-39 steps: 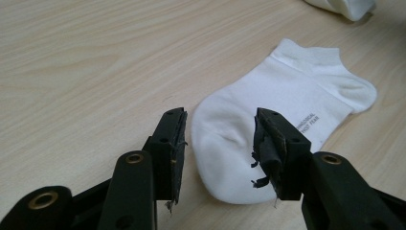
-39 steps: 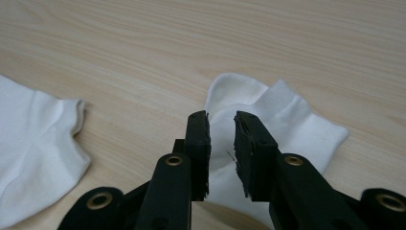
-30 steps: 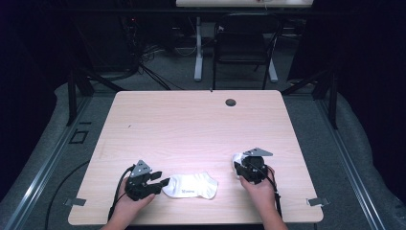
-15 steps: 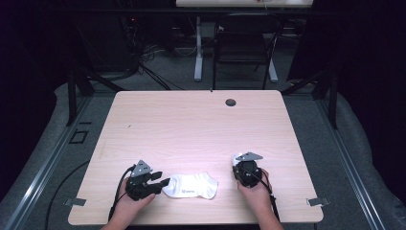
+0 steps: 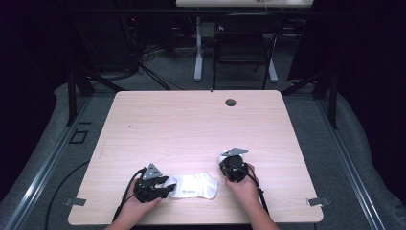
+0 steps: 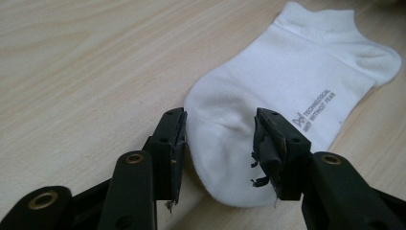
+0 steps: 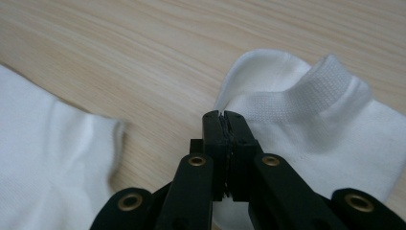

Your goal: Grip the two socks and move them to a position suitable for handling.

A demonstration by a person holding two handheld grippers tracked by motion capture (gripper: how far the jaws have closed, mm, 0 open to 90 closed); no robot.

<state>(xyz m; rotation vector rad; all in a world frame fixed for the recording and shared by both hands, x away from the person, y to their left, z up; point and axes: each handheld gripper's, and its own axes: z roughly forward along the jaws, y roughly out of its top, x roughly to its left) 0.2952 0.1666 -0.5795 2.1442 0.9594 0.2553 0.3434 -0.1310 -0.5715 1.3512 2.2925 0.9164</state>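
Nothing on your table (image 5: 191, 129) holds anything. One white sock (image 5: 195, 186) lies flat near the 6 o'clock edge; grey print along its side reads "TECHNOLOGICAL", with a smaller line under it too faint to read. A second white sock (image 7: 306, 115) sits under your right gripper (image 5: 233, 165), toward 5 o'clock. Your left gripper (image 6: 220, 139) rests low at 7 o'clock, jaws spread apart, one on either side of the flat sock's toe end, not pinching it. Your right gripper's jaws are pressed together at the second sock's ribbed cuff; you cannot tell whether cloth is caught between them. Both hands come in from 6 o'clock.
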